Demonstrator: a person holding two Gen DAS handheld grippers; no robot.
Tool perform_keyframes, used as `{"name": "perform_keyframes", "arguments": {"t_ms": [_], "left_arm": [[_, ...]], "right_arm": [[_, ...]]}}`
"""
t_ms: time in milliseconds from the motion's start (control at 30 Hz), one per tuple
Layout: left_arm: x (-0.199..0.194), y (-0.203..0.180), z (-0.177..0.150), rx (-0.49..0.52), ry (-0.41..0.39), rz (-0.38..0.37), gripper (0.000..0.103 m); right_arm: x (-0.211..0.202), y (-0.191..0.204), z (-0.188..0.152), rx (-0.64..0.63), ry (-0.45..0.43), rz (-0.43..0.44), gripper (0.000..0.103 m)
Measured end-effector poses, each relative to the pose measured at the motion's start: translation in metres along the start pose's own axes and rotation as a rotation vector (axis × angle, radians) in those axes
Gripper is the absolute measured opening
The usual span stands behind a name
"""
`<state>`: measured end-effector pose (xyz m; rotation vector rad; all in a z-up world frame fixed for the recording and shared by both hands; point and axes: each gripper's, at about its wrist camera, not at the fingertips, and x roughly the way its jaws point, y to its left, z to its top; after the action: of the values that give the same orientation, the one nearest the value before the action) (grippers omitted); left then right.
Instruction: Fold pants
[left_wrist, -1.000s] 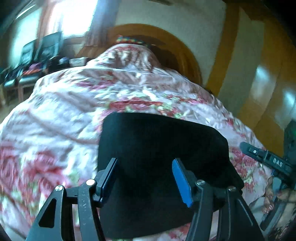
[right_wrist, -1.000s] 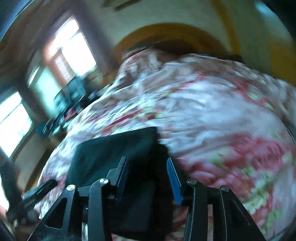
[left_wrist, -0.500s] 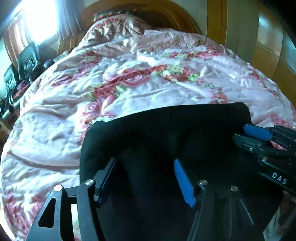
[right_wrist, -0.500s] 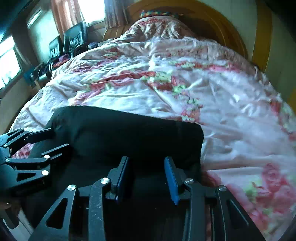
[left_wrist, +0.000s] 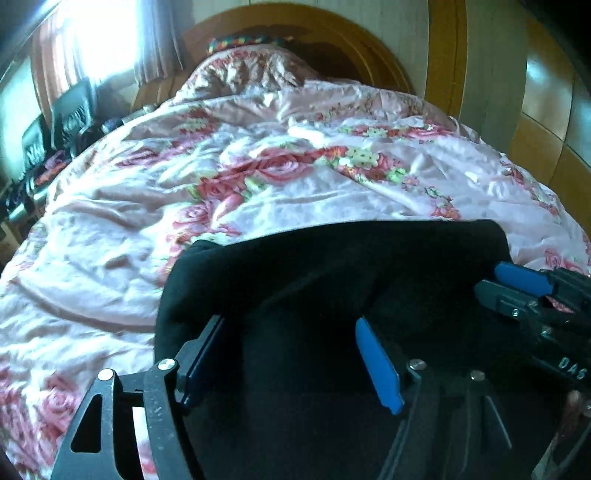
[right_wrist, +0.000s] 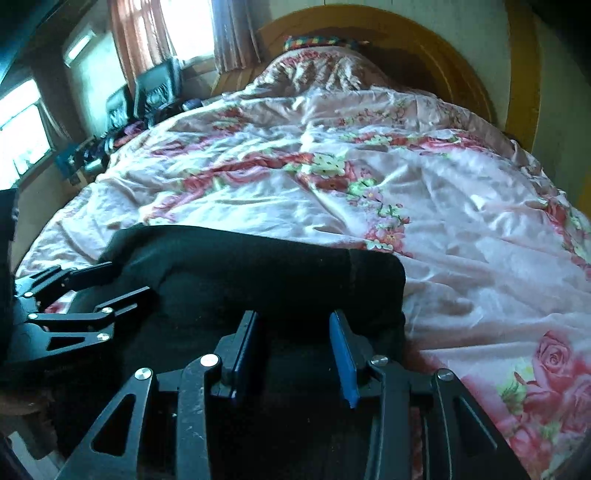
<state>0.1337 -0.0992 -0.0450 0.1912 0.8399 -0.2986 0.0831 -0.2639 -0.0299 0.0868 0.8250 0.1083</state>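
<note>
The black pants (left_wrist: 332, 288) lie as a folded bundle at the near edge of the bed, on the floral quilt (left_wrist: 258, 177), its soft surface supporting the fold. The left gripper (left_wrist: 291, 354) hovers over the bundle's left part, fingers parted wide and holding nothing. The right gripper (right_wrist: 293, 347) sits over the right end, fingers likewise apart, probably ready to press or take the next fold.

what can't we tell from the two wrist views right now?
- Near part of the black pants: cut off by the bottom edge, both views.
- Fold layers: fabric too dark to separate.
- Whether the left gripper or right gripper pinches cloth: black on black.
- Items beside the bed: too small, backlit.
</note>
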Motion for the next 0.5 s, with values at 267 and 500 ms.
{"name": "perform_keyframes", "arguments": {"t_ms": [267,500], "left_arm": [[-0.033,0.001,-0.024,-0.079,-0.008,0.005,0.073],[-0.049,-0.006,-0.045,-0.083,-0.018,0.005,0.073]], "right_arm": [[-0.046,0.020,-0.033,-0.050,-0.055,-0.028,0.049],[-0.056,0.024,-0.062,-0.050,-0.089,-0.075,0.049]]}}
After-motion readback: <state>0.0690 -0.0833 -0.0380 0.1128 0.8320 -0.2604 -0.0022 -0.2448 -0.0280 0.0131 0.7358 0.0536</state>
